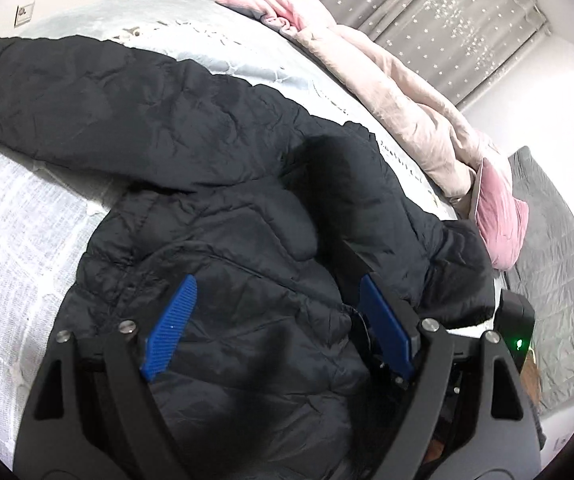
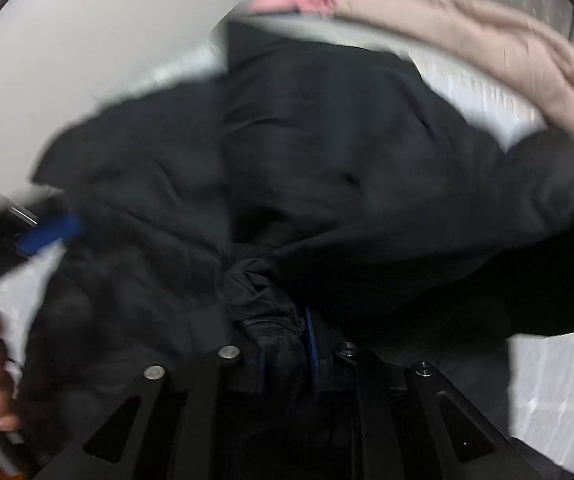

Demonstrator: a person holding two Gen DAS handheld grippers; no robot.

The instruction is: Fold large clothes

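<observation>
While the black padded jacket [image 1: 223, 184] lies spread on the bed [image 1: 19, 216], the left gripper [image 1: 275, 320] hovers over it with fingers apart, and the right gripper [image 2: 287, 344] pinches a bunched fold of it.

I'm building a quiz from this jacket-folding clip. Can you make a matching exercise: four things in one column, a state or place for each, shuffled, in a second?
Things:
1. left gripper
2. right gripper
3. black jacket
4. pink quilt

States or places:
A. bunched along the far side of the bed
B. jaws wide apart, above the fabric
C. spread across the pale bedspread, one sleeve stretched out
D. clamped on a gathered wad of black fabric

Pairs: 1-B, 2-D, 3-C, 4-A
</observation>
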